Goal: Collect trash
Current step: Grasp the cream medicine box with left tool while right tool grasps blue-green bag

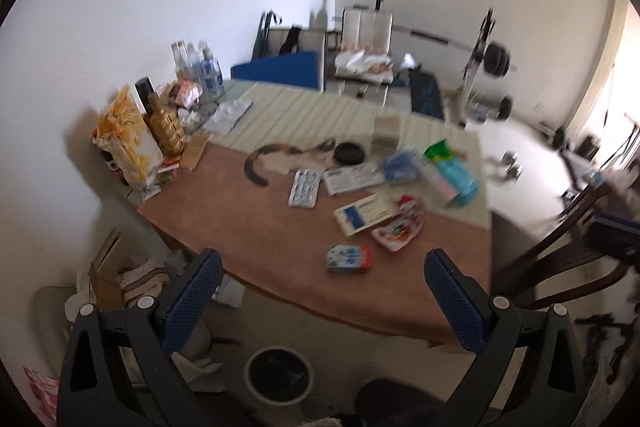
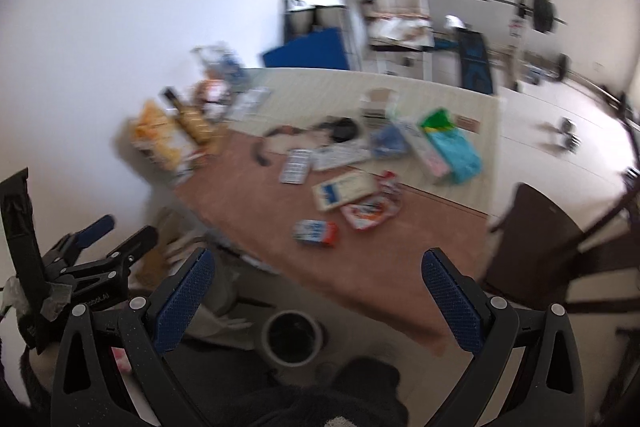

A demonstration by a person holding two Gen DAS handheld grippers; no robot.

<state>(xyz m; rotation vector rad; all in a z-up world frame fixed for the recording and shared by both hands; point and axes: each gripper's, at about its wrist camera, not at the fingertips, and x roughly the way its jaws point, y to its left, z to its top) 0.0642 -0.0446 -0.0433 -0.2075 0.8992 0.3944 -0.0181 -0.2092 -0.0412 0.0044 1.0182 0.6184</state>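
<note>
Both grippers are open, empty and held above the near edge of a table point(image 1: 260, 235). Litter lies on the table: a small colourful carton point(image 1: 348, 258), also in the right wrist view point(image 2: 315, 233), a red and white wrapper point(image 1: 400, 229), a white and blue box point(image 1: 364, 213), a blister pack point(image 1: 305, 188), a leaflet point(image 1: 352, 177) and a teal packet point(image 1: 456, 175). A round white bin point(image 1: 279, 375) with a dark liner stands on the floor below the table edge, between the fingers of my left gripper point(image 1: 322, 265). My right gripper point(image 2: 318, 265) frames the same bin point(image 2: 294, 337). The left gripper point(image 2: 100, 239) shows at the left.
A snack bag point(image 1: 128, 143), a gold bottle point(image 1: 166, 125) and water bottles point(image 1: 200, 67) stand along the wall side of the table. A dark chair point(image 2: 536, 247) stands at the right. Cardboard and cloth point(image 1: 132, 279) lie on the floor left. A weight bench point(image 1: 480, 67) stands behind.
</note>
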